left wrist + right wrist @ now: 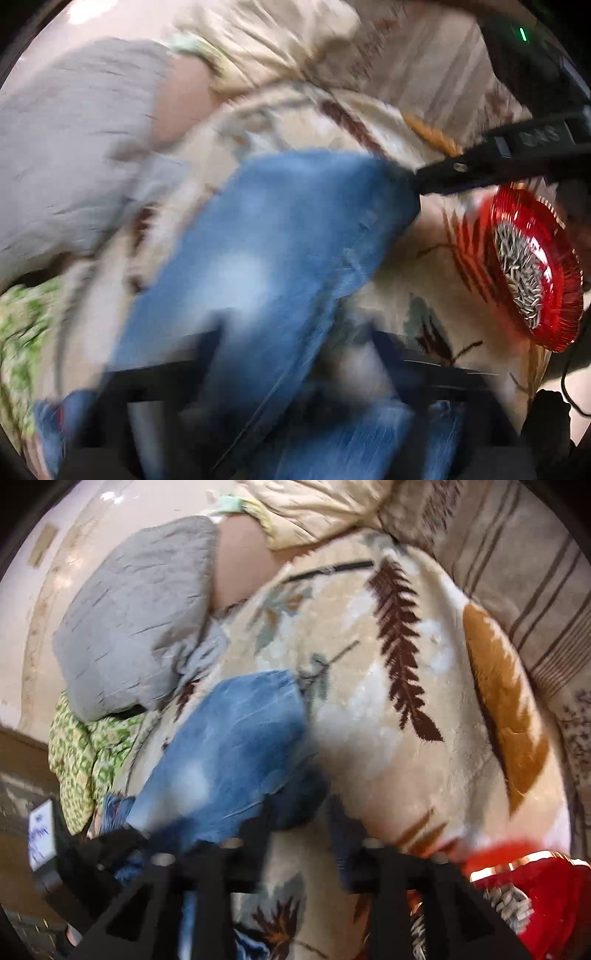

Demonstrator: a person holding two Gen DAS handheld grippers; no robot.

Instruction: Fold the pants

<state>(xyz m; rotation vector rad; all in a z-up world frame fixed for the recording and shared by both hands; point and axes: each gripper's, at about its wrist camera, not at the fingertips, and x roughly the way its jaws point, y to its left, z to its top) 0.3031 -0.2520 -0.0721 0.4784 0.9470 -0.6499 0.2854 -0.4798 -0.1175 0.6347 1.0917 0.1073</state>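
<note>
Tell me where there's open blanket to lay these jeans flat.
Best patch: the leaf-print blanket right of the jeans, bounded by the striped cushion beyond and the red seed dish near the right tongs. Crowded on the left: grey pillow and green patterned cloth press close to the denim.

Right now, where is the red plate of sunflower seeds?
In the left wrist view the red plate of sunflower seeds sits at the right edge on the leaf-patterned blanket, right of the blue jeans and below the right gripper.
</note>
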